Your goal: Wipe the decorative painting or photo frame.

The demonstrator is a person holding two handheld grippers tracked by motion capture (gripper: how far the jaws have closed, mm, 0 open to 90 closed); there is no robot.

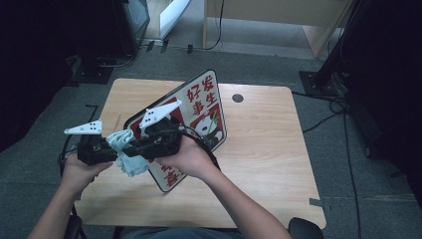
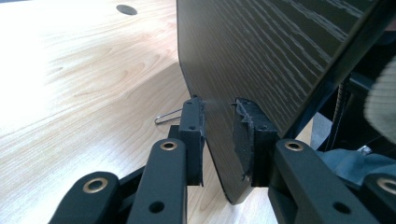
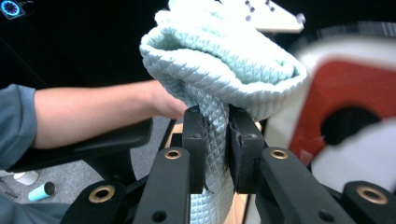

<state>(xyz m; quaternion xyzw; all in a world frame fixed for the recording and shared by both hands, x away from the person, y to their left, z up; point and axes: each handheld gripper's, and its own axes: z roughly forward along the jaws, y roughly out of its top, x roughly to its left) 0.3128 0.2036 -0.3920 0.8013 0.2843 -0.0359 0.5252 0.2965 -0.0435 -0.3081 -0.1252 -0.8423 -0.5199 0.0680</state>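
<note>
The stiff, smooth board [image 1: 201,112] stands tilted between the parted left tongs [image 2: 219,140] at its near edge, while the right tongs [image 3: 216,149] clamp the soft, light cloth [image 3: 219,60].

left gripper [image 1: 107,149] low at board's [image 1: 199,109] lower left edge, jaws straddling board edge, slightly parted, pads not pressing. right gripper [image 1: 130,147] in front of board face, pointing toward left gripper, jaws clamped on light blue cloth [image 1: 124,149]. forearms enter from below board.
</note>
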